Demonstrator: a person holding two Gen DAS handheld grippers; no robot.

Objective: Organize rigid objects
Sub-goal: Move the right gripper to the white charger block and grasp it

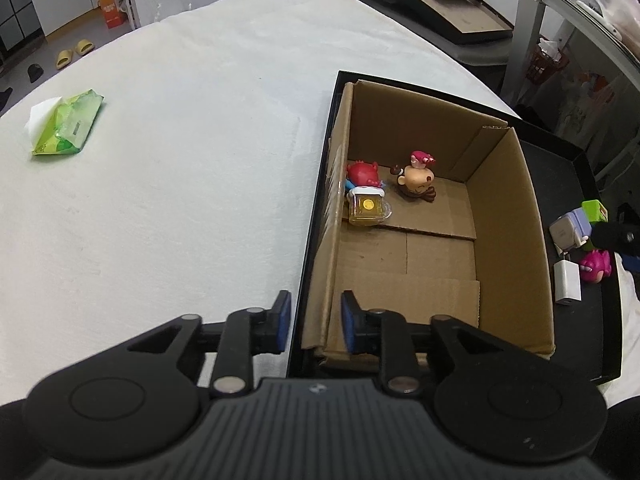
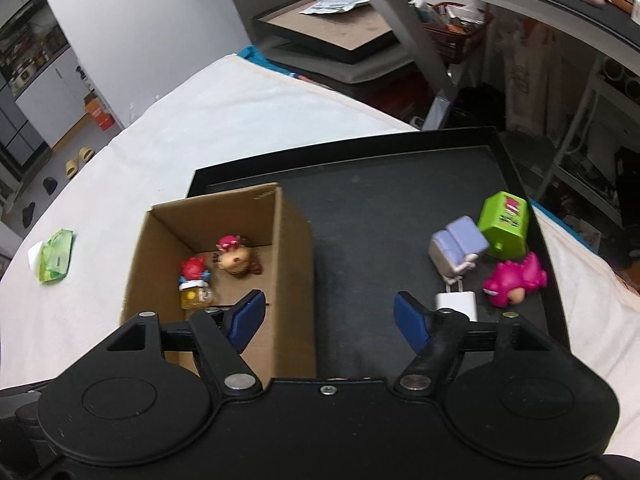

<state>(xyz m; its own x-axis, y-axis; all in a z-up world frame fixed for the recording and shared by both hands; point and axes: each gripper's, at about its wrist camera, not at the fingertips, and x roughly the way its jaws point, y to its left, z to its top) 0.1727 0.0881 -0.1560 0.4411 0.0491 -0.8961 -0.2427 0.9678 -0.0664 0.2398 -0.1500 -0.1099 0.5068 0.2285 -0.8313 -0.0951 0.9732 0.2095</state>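
An open cardboard box (image 1: 508,216) (image 2: 294,236) stands on a black tray (image 1: 576,208) (image 2: 380,208). Inside lie a red figure on a yellow base (image 1: 365,196) (image 2: 194,278) and a brown-headed figure (image 1: 418,182) (image 2: 236,258). On the tray to the right lie a green cube toy (image 2: 505,225), a lavender toy (image 2: 456,246), a pink dinosaur (image 2: 514,280) and a white charger (image 2: 458,302). My left gripper (image 1: 314,322) is open and empty over the box's near left wall. My right gripper (image 2: 328,314) is open and empty above the tray, beside the box.
The tray sits on a white-covered table (image 1: 180,140). A green tissue pack (image 1: 66,124) (image 2: 56,260) lies at the far left. Stacked black frames (image 2: 328,36), shelves and a red basket (image 2: 456,32) stand beyond the table's edge.
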